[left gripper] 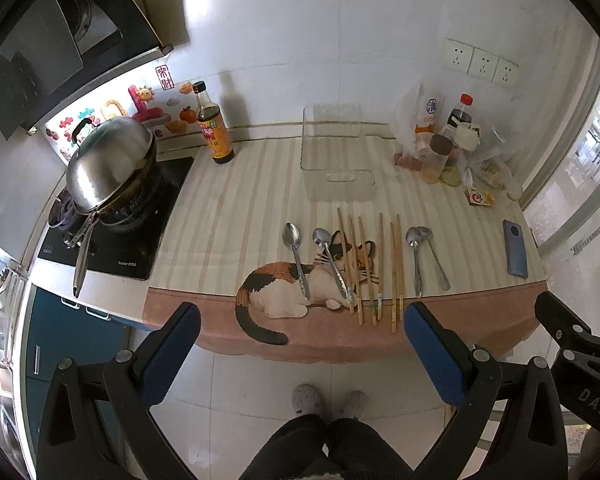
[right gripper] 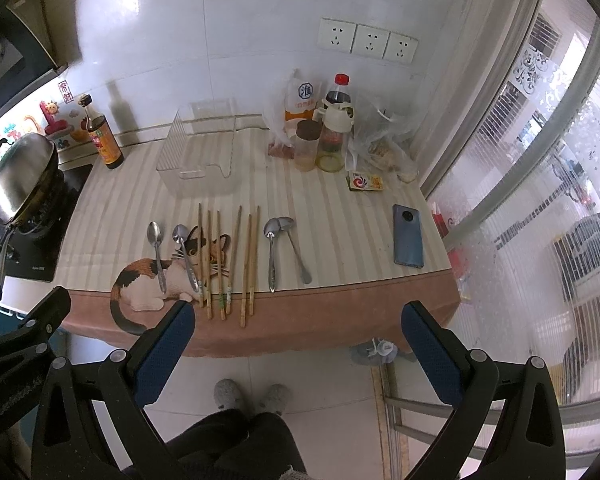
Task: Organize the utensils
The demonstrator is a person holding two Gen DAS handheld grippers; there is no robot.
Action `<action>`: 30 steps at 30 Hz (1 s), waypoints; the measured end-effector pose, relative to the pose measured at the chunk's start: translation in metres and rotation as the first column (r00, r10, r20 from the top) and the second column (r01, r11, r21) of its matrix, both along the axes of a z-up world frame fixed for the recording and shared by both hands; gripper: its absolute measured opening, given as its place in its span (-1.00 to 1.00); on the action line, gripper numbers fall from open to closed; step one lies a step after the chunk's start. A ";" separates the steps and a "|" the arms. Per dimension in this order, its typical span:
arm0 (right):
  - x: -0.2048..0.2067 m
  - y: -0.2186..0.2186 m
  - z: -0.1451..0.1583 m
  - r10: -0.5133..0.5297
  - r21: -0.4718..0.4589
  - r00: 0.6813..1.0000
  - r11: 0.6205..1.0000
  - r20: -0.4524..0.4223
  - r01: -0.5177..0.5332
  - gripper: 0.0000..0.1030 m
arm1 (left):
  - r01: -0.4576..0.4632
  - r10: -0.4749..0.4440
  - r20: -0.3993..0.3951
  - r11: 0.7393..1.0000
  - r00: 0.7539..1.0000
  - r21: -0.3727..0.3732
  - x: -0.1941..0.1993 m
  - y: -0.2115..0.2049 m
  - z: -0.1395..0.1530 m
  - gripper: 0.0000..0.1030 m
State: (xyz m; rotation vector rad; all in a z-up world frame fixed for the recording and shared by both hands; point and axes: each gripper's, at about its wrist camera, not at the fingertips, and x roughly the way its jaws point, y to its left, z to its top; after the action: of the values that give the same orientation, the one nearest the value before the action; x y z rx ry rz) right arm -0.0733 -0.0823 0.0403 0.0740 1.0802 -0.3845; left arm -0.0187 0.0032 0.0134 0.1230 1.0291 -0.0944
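Several wooden chopsticks [left gripper: 374, 266] lie side by side on a striped cat-print mat [left gripper: 236, 208]. Two metal spoons [left gripper: 296, 254] lie left of them and two more spoons [left gripper: 418, 260] right of them. A clear plastic bin [left gripper: 334, 152] stands behind them. The same chopsticks [right gripper: 228, 260], spoons [right gripper: 274, 254] and bin [right gripper: 200, 152] show in the right wrist view. My left gripper [left gripper: 300, 320] is open and empty, held off the counter's front edge. My right gripper [right gripper: 296, 316] is open and empty, also in front of the edge.
A covered wok [left gripper: 108, 164] sits on the stove at left. A sauce bottle [left gripper: 214, 124] stands at the back. Jars, bottles and bags [right gripper: 328, 136] crowd the back right. A phone [right gripper: 408, 236] lies at the right. A window [right gripper: 540, 160] borders the right side.
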 end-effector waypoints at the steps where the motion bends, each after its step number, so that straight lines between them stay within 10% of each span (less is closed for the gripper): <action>1: -0.002 0.000 0.003 0.000 0.000 1.000 1.000 0.002 0.000 1.00 | 0.000 0.000 0.001 1.000 1.000 -0.001 -0.001 0.000 -0.001 1.00; 30: -0.004 -0.003 0.013 -0.008 -0.007 1.000 1.000 0.012 0.008 1.00 | 0.007 -0.007 0.022 1.000 1.000 -0.008 -0.004 -0.001 0.003 1.00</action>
State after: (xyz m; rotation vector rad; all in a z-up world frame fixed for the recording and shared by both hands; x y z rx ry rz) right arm -0.0769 -0.0856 0.0531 0.0740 1.0665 -0.3943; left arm -0.0232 0.0021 0.0169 0.1202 1.0062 -0.1036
